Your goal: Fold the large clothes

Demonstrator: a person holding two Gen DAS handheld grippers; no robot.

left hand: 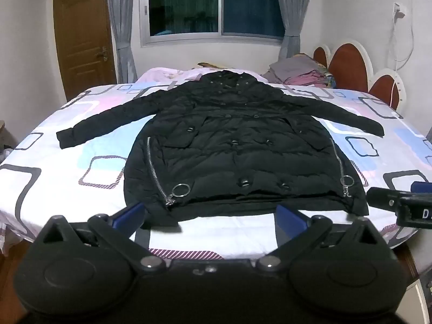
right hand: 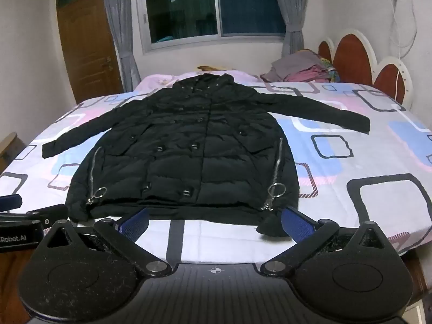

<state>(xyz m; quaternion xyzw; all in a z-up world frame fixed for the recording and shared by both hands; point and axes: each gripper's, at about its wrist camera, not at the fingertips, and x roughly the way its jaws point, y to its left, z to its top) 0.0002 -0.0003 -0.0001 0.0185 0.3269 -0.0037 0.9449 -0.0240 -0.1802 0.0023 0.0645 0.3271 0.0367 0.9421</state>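
A black padded hooded coat lies flat and face up on the bed, both sleeves spread out, hem toward me, with silver side zips and ring pulls. It also shows in the right wrist view. My left gripper is open and empty, just short of the hem's left half. My right gripper is open and empty at the hem's right half; its right finger is close to the hem corner. Each gripper shows at the edge of the other's view.
The bed has a white quilt with pink and blue squares. A pile of folded clothes sits at the head by the red and white headboard. A wooden door and a curtained window are behind.
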